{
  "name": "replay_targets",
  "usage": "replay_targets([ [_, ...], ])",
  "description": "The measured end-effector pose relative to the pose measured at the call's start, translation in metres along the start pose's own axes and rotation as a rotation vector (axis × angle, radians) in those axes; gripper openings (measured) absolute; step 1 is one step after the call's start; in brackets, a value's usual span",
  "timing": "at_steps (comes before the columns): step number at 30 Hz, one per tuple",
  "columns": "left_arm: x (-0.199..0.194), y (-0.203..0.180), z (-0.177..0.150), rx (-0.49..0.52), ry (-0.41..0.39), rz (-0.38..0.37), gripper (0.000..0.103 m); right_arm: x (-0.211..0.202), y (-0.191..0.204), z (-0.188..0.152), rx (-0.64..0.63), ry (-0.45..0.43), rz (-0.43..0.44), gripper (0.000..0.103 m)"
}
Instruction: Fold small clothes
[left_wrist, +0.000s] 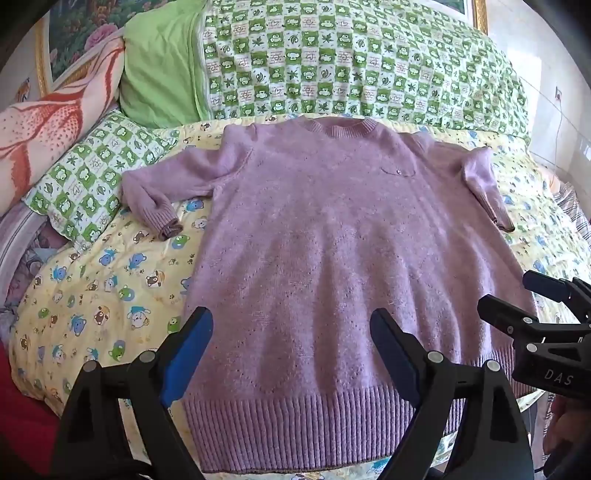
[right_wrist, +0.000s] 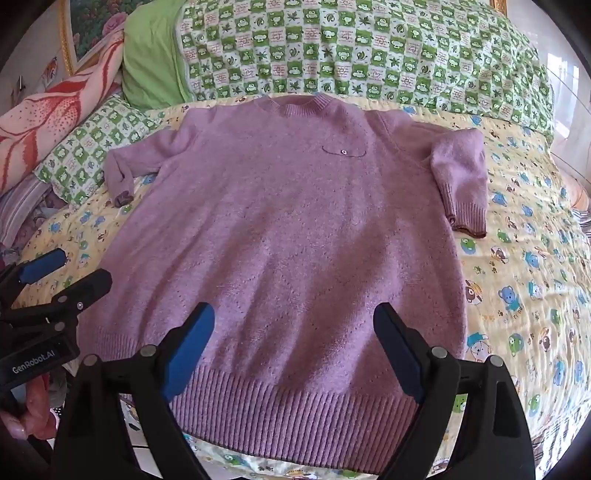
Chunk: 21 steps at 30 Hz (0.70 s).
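Note:
A purple knit sweater (left_wrist: 325, 236) (right_wrist: 288, 229) lies flat, front up, on a yellow cartoon-print quilt (left_wrist: 99, 295) (right_wrist: 528, 280), its ribbed hem nearest me and collar at the far end. Both sleeves are spread out to the sides, cuffs bent down. My left gripper (left_wrist: 291, 332) hovers open over the lower left part of the sweater, with only knit under the gap. My right gripper (right_wrist: 295, 328) hovers open over the lower middle, holding nothing. In the left wrist view the right gripper (left_wrist: 517, 306) shows at the right edge; in the right wrist view the left gripper (right_wrist: 66, 273) shows at the left edge.
A green checked blanket (left_wrist: 351, 62) (right_wrist: 351, 51) is bunched behind the collar. A matching pillow (left_wrist: 88, 184) (right_wrist: 88, 151) and a red-patterned blanket (left_wrist: 48, 125) lie at the left. A framed picture (left_wrist: 74, 33) hangs behind. A hand (right_wrist: 29, 413) holds the left tool.

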<state>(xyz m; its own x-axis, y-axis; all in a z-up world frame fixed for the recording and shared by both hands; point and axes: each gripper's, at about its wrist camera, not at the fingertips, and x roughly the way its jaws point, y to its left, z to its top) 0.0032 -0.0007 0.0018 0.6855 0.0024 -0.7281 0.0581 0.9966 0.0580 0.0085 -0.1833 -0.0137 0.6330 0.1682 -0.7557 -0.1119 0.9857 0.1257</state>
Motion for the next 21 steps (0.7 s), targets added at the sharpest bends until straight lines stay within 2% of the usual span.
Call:
replay_targets([
  [21,0.003,0.005,-0.001,-0.007,0.004,0.003,0.088,0.003,0.011,0.001,-0.003,0.002,0.003,0.088],
])
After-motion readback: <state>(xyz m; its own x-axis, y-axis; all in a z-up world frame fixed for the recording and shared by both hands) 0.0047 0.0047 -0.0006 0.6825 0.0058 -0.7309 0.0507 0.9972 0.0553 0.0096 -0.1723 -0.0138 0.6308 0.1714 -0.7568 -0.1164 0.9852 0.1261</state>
